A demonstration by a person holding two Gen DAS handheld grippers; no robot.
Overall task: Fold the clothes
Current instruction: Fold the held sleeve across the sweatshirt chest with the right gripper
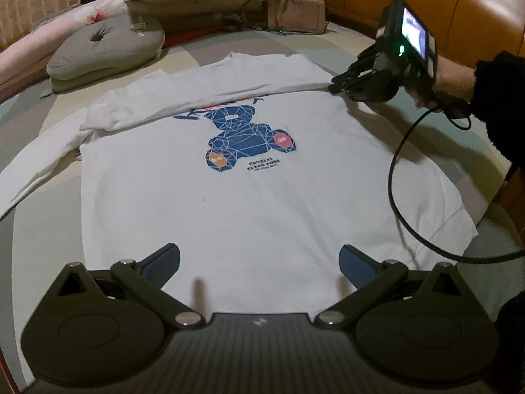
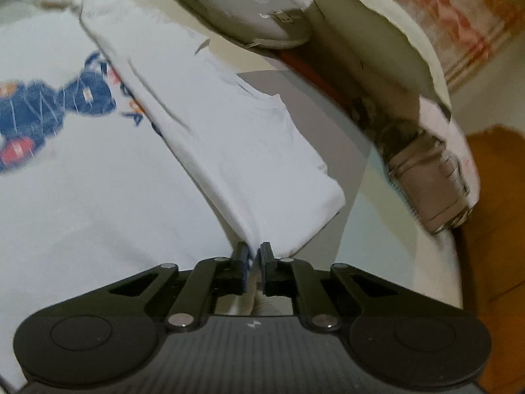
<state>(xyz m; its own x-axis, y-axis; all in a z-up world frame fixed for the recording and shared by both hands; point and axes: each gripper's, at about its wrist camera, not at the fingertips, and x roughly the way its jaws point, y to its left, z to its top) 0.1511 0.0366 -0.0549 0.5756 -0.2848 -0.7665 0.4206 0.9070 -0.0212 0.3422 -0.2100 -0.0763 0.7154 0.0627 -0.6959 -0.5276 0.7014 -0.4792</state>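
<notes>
Right tool (image 2: pixel 252 256) pinches the white sweatshirt's (image 1: pixel 249 203) sleeve (image 2: pixel 236 151); left tool (image 1: pixel 259 262) hovers spread above the hem.

The left gripper (image 1: pixel 259 259) sits at the bottom centre of the left wrist view, its two blue-padded fingers (image 1: pixel 164 262) spread wide apart and holding nothing; the right gripper (image 1: pixel 341 82) shows at the upper right of that view, held by a hand (image 1: pixel 439 82) in a dark sleeve (image 1: pixel 498 98), pointing left; in the right wrist view the right gripper's jaws stand nearly together at lower centre, pinching white cloth (image 2: pixel 256 223) between them.
</notes>
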